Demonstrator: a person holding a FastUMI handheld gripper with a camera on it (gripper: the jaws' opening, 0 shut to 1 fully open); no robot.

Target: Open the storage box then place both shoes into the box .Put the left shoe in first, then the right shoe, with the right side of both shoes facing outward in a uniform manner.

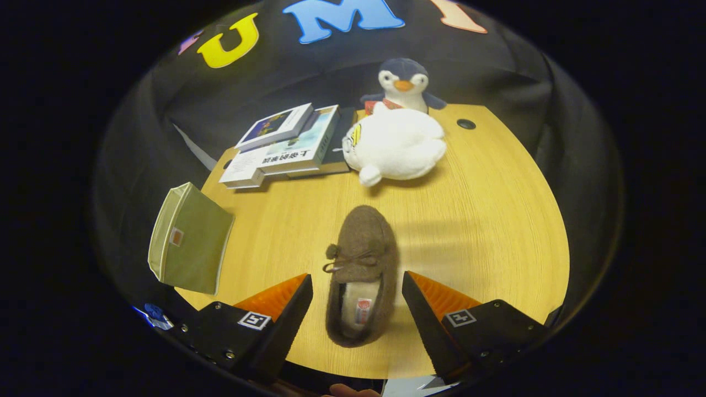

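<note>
- Gripper [357, 292] spread wide, grasping nothing; brown shoe [361, 275] lies on the table [496, 220] between its fingers.
- Green box [190, 240] sits at the table's left edge; no shoe visibly inside, so placing seems still ahead.

The hand-held two-finger gripper [357, 284] has two wedge-shaped fingers [287, 309] that taper forward, their inner faces finely ribbed. Each finger mounts on a black angular block fixed with small screws. A square white sticker with a black-and-white coded pattern [254, 320] sits on each block's top.
</note>
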